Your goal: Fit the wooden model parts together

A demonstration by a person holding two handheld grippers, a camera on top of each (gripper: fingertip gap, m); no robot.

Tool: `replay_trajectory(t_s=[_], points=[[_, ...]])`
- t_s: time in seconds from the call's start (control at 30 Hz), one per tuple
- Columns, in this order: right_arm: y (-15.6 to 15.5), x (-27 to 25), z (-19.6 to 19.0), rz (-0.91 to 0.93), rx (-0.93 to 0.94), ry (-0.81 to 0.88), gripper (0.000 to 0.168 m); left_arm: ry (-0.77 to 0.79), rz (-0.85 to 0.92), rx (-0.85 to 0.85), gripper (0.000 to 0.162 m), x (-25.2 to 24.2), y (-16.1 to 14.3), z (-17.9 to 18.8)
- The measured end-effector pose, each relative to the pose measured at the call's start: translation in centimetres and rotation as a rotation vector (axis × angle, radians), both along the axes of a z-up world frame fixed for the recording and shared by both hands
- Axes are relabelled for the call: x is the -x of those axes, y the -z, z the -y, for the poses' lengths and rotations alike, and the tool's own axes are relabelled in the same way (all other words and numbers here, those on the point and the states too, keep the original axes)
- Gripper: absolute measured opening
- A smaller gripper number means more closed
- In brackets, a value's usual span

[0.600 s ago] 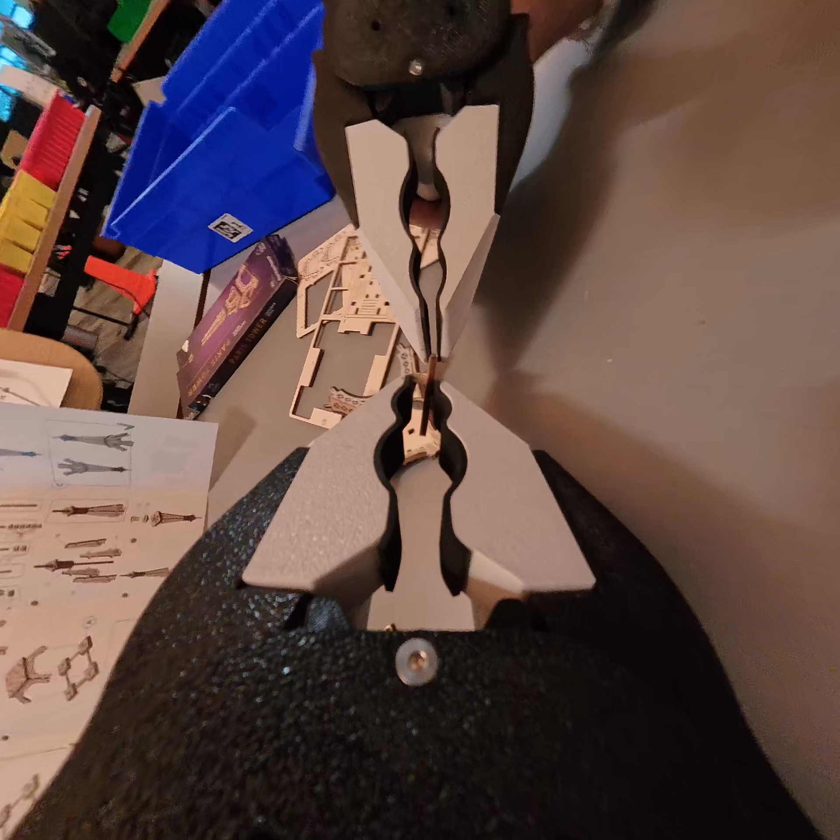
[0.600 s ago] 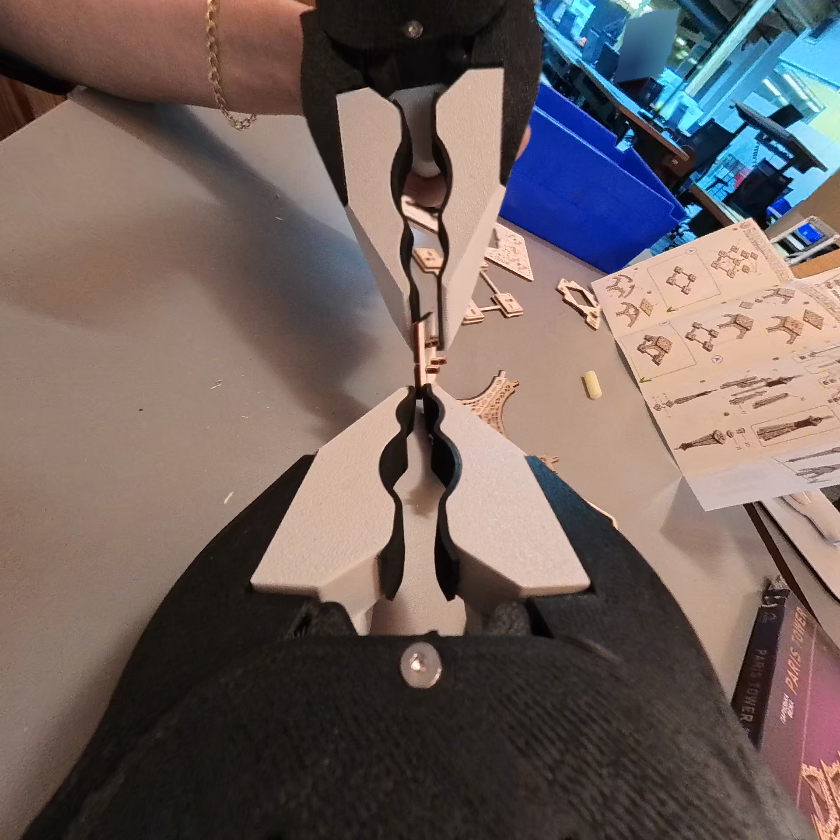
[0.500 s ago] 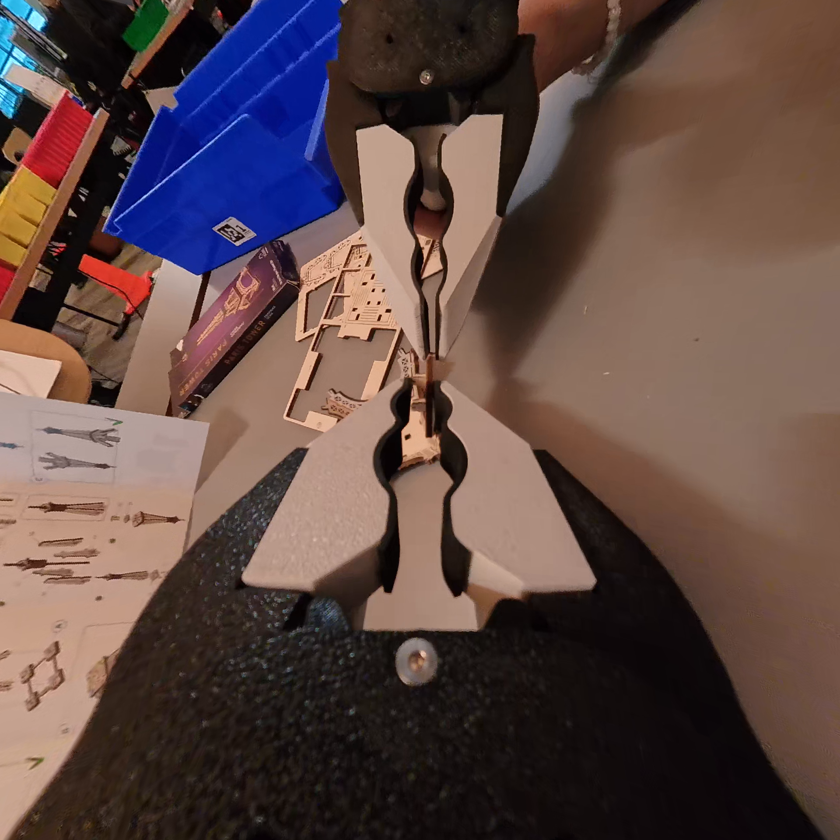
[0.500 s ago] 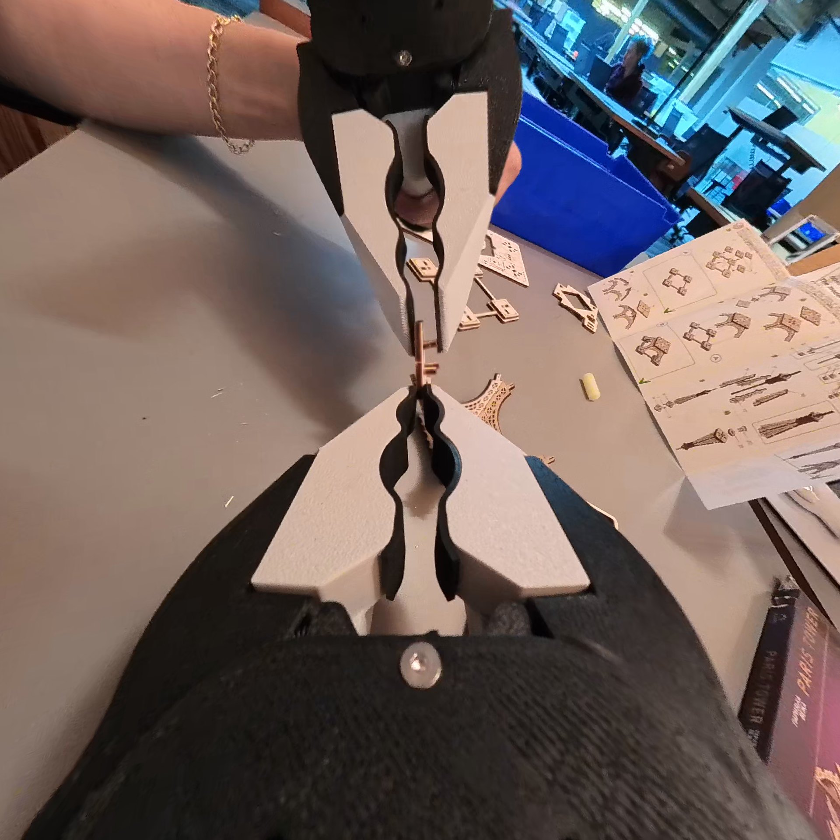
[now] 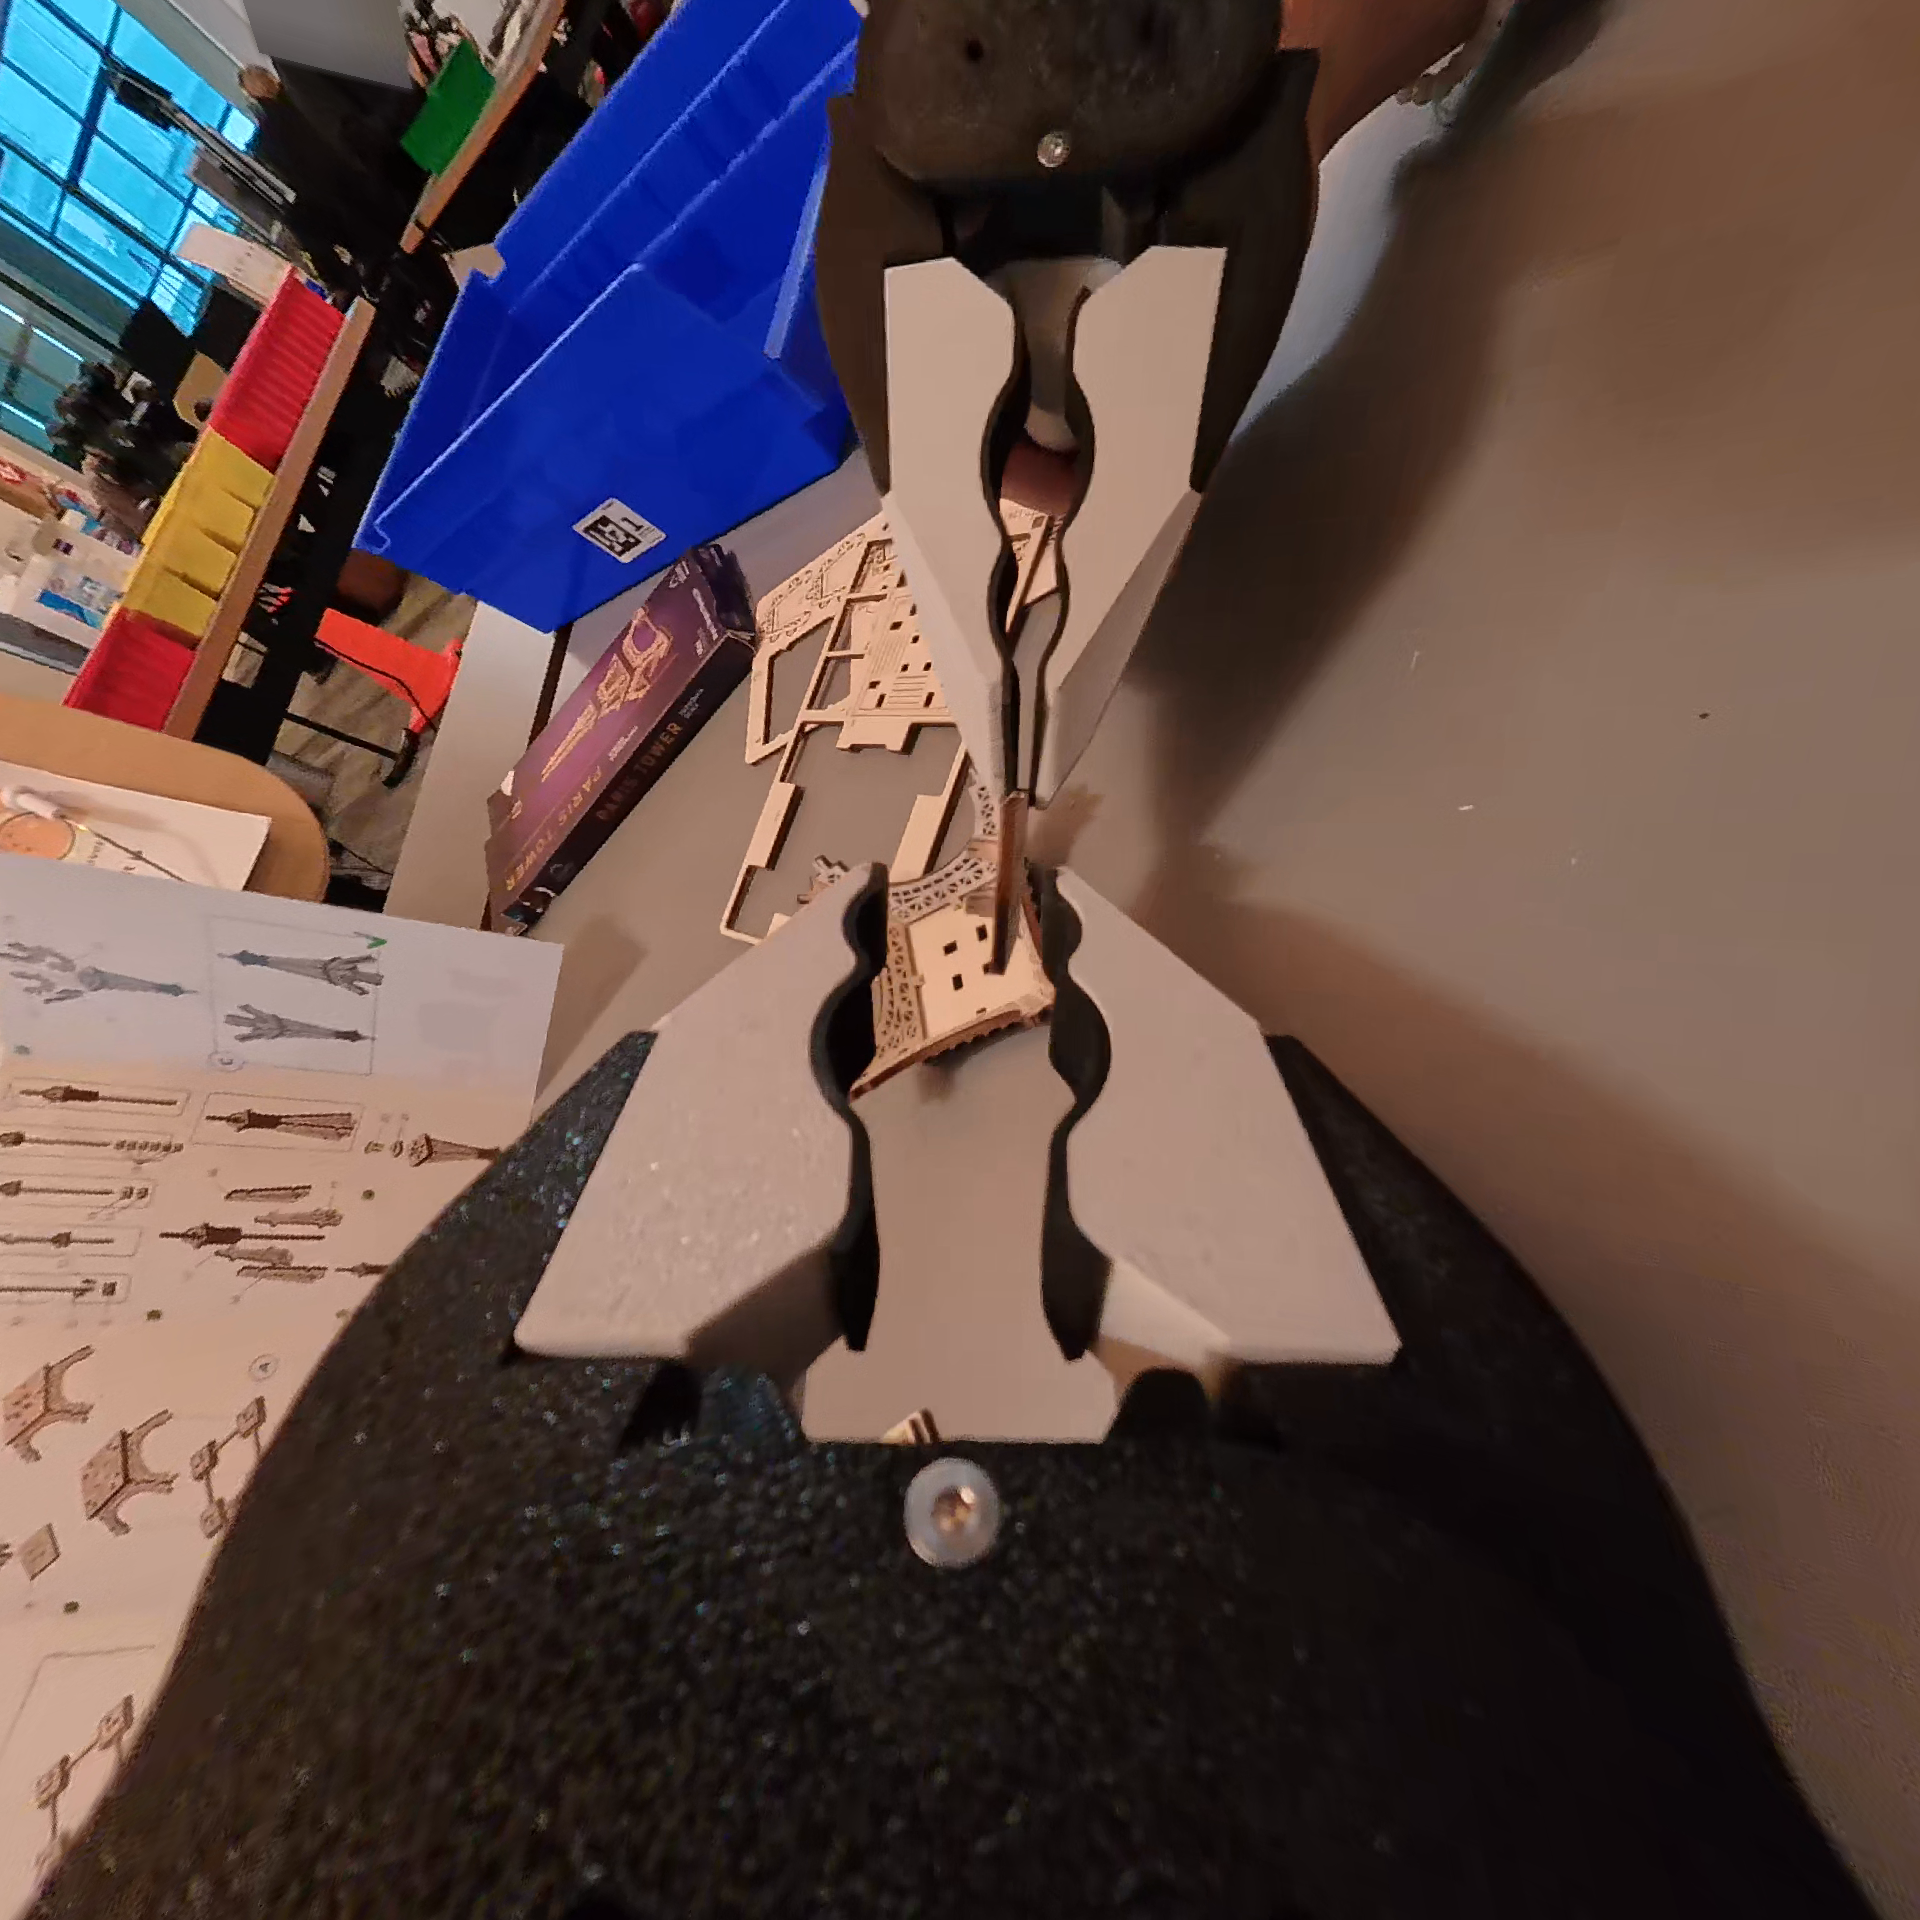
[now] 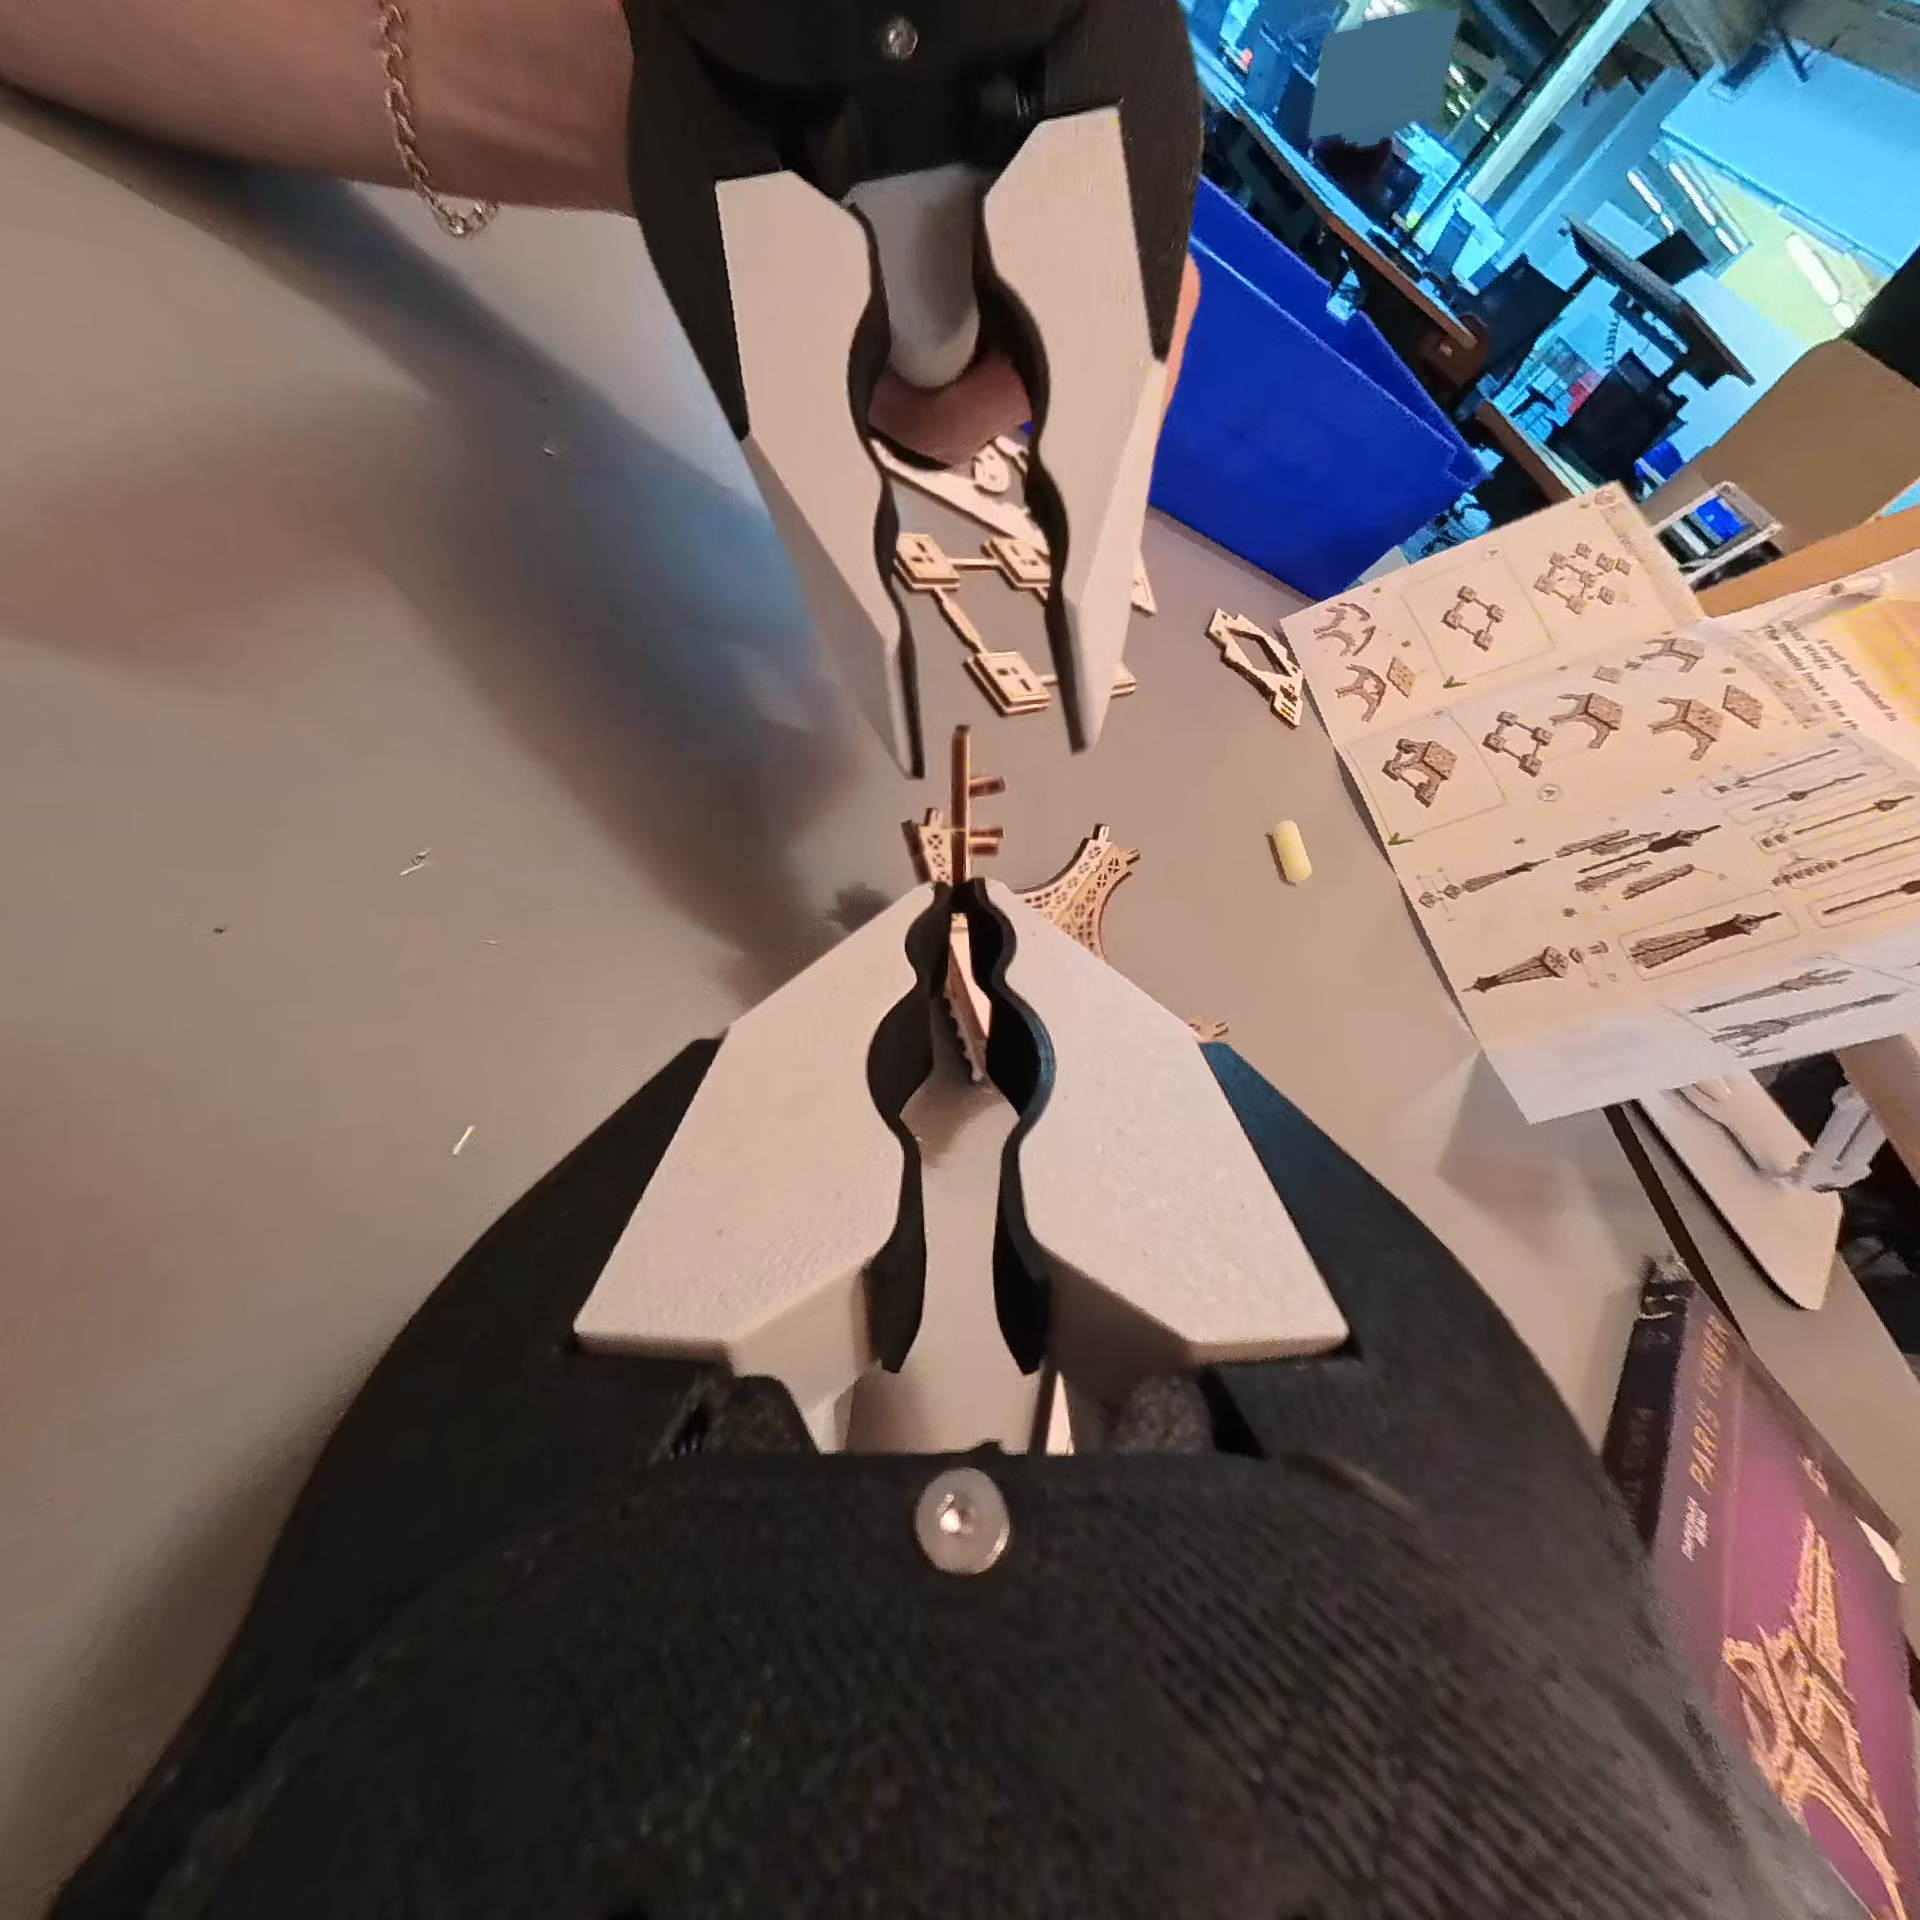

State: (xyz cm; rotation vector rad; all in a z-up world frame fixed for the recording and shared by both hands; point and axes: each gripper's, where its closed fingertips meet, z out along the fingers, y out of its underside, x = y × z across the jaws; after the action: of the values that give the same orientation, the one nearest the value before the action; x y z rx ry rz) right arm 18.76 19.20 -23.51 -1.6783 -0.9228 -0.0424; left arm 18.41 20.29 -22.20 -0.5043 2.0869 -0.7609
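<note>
since half a second ago the left hand-held gripper (image 6: 995, 756) has spread open, releasing the wooden piece (image 6: 961, 821); right hand-held gripper (image 6: 964, 894) stays clenched on it, the parts seemingly joined.

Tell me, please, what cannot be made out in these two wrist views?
- Right wrist view: the lower part of the wooden piece is hidden inside the shut jaws of the right gripper.
- Left wrist view: that piece is edge-on, so its outline is unreadable; its contact with the lattice part behind is unclear.
- Right wrist view: the purple box is blurred and cut off by the frame edge.
</note>
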Motion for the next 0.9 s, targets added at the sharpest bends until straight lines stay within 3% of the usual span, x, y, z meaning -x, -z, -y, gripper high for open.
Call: replay_trajectory(t_s=[0.3,0.57,0.77,0.9], points=[[-0.7,-0.4,-0.2,-0.011,-0.039,0.036,0.000,-0.040,0.020,0.067,0.023,0.0,-1.0,-1.1],[-5.0,-2.4,0.1,-0.780,0.137,-0.006,0.000,-0.076,0.111,0.137,0.019,-0.6,-2.9,-1.2],[-6.2,-4.0,0.2,-1.079,0.184,-0.057,0.000,-0.092,0.123,0.124,0.018,-0.9,-2.8,-1.1],[-6.3,-5.3,0.0,-1.179,0.190,-0.032,0.000,-0.107,0.137,0.114,0.018,-1.1,-2.8,-1.1]])
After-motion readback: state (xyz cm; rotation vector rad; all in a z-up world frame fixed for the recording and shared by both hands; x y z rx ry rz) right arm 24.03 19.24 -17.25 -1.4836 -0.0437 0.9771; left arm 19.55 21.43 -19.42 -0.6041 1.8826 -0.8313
